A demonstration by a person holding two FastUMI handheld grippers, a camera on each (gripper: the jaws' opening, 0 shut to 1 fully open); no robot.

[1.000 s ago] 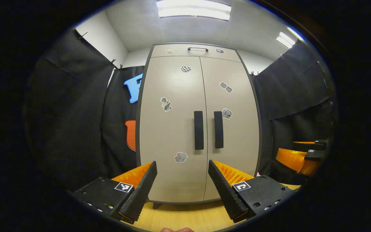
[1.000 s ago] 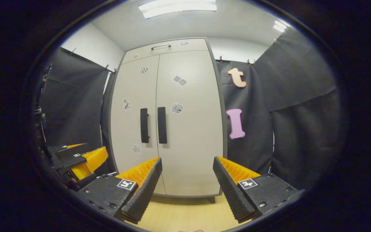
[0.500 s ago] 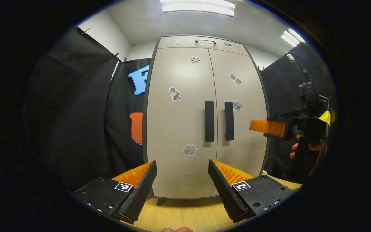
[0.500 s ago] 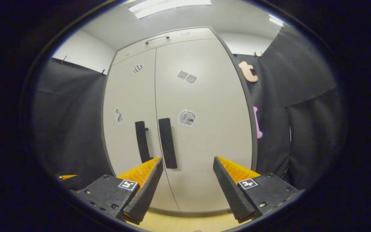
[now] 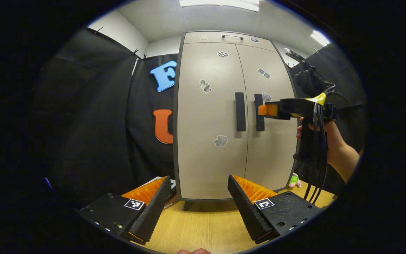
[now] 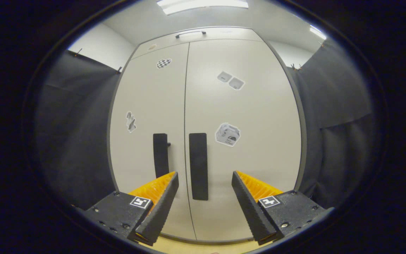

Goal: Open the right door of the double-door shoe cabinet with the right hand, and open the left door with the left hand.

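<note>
Over on the far left of the left gripper view it's just black booth cloth, then the shoe cabinet [image 5: 210, 116] standing upright on the wooden floor [image 5: 206, 225], both doors shut. The left gripper [image 5: 197, 197] hangs well back from it with its fingers spread wide, nothing between them. Moving right, the left door [image 5: 208, 158] has a tall dark bar handle [image 5: 240, 111] right by the centre seam, and the right door [image 5: 271, 155] has its twin, the right handle [image 5: 259, 112], just across the seam. The right gripper [image 5: 264, 110], held in a hand [image 5: 330, 137], sits level with that right handle and very near it, though I can't tell if it touches. From the right gripper view its own fingers are wide apart too, right gripper [image 6: 204, 201] lined up roughly on the right handle [image 6: 198, 165], with the left one [image 6: 160, 155] beside it. My guess: stiff, light panel doors on side hinges, nothing fragile. The handles look smooth and rigid, so pinch around the bar's middle and pull straight out. A small drawer handle [image 6: 190, 34] sits up top, not part of this job.
</note>
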